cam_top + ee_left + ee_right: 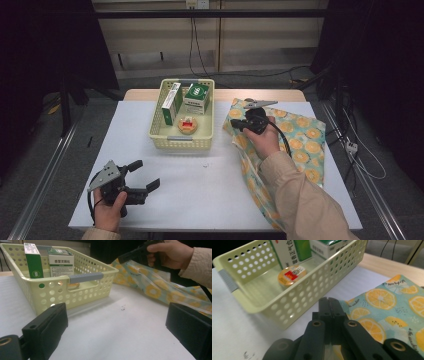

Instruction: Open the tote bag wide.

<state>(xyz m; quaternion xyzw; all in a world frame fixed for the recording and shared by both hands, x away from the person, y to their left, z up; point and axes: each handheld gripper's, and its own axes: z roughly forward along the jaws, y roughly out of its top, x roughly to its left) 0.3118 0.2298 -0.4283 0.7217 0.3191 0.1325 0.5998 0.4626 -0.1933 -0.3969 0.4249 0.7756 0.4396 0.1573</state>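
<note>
Pale yellow perforated basket [159, 135] upper centre, green-white medicine boxes [171, 102] standing inside, small round tin [187, 125], white table [175, 185].

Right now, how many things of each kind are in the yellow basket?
Boxes: 2, a tall one and a short one
Round tins: 1
Total: 3 in the basket

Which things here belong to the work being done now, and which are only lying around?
In use:
- right claw, shut on the fruit-print cloth, lifting its edge
- left claw, open, waiting above the table

Only lying around:
- yellow basket
- two green-and-white boxes in it
- small round tin in it
</note>
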